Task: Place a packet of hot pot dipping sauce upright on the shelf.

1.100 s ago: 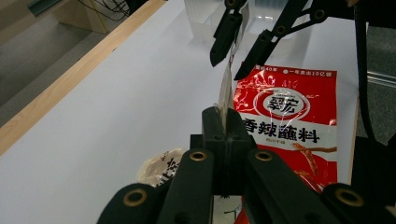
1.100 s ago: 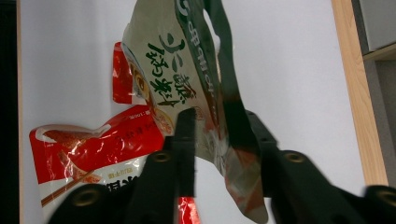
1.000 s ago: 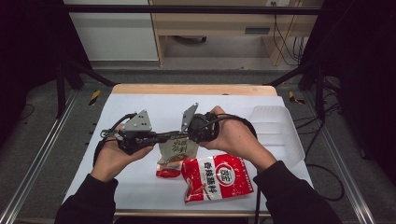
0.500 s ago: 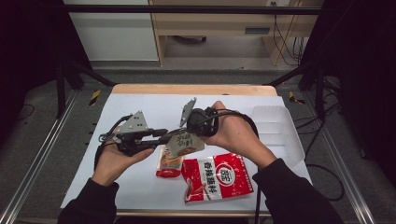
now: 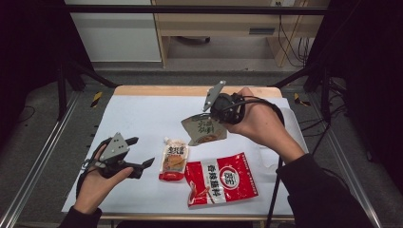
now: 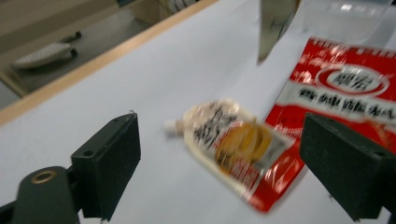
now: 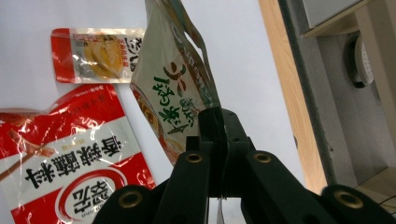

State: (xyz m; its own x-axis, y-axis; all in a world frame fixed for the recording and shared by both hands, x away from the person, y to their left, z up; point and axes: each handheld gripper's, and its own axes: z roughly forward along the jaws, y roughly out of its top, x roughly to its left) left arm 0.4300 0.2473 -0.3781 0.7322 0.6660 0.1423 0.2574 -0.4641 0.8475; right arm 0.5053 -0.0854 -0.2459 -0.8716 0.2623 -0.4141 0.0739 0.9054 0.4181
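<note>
My right gripper is shut on the top edge of a grey pouch with green lettering, which hangs above the white table; its closed jaws pinch the pouch. My left gripper is low at the front left, and its jaws have just been opening with nothing gripped. Ahead of it a small spouted sauce pouch lies flat. A large red snack bag lies beside that pouch.
A clear plastic tray sits at the table's right side behind my right hand. A wooden edge runs along the table's back. Metal frame rails flank the table, with a cabinet beyond.
The left gripper has drawn away from the grey pouch to the front left and sunk, its jaws now apart. The right gripper has lifted the pouch toward the back right.
</note>
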